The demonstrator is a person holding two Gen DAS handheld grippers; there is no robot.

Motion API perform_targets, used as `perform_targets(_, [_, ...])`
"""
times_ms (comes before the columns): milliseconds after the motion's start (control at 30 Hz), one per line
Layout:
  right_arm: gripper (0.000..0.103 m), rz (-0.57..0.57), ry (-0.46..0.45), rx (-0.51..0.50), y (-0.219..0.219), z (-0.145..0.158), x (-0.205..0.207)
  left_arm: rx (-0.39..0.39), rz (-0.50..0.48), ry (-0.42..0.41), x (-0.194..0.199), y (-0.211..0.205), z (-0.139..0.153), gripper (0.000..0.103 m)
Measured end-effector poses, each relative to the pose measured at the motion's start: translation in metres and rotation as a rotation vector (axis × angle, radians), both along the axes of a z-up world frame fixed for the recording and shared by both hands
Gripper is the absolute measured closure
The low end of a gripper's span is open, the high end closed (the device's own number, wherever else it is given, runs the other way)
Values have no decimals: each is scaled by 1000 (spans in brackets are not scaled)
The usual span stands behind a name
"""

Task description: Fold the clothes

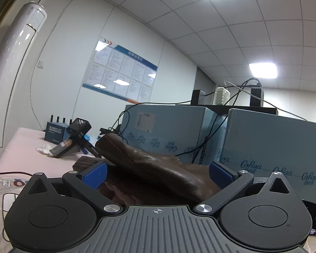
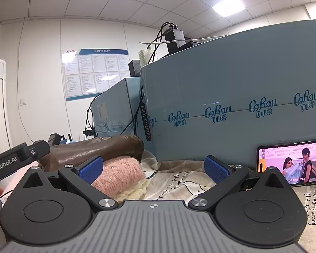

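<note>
Blue pads sit far apart on the left gripper, so it is wide open and holds nothing. Between its fingers lies the brown leather garment, thick and shiny, bunched up on the bed sheet. It fills the gap, but I cannot tell if the pads touch it.

Over on the other side, the right gripper is wide open too and holds nothing. The pink knit lies just beside its left pad, on top of a cream knit. The brown garment rests behind them.

Nearby are blue boxes, a phone leaning on one, and black cables.

Slippery leather could slide out of a weak pinch. A fold could also push the pink knit or bump the phone over.
</note>
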State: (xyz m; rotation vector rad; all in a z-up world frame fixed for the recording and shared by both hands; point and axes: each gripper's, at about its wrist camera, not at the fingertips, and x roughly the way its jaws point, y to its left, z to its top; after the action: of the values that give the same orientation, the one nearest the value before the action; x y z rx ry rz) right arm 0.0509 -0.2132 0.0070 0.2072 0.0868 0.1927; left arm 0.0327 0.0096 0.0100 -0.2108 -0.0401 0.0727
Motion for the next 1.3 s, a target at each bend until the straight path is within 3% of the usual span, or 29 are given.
perform_targets(1300, [0, 7, 27, -4, 1, -4, 6, 18, 25, 26, 4, -2, -2, 0])
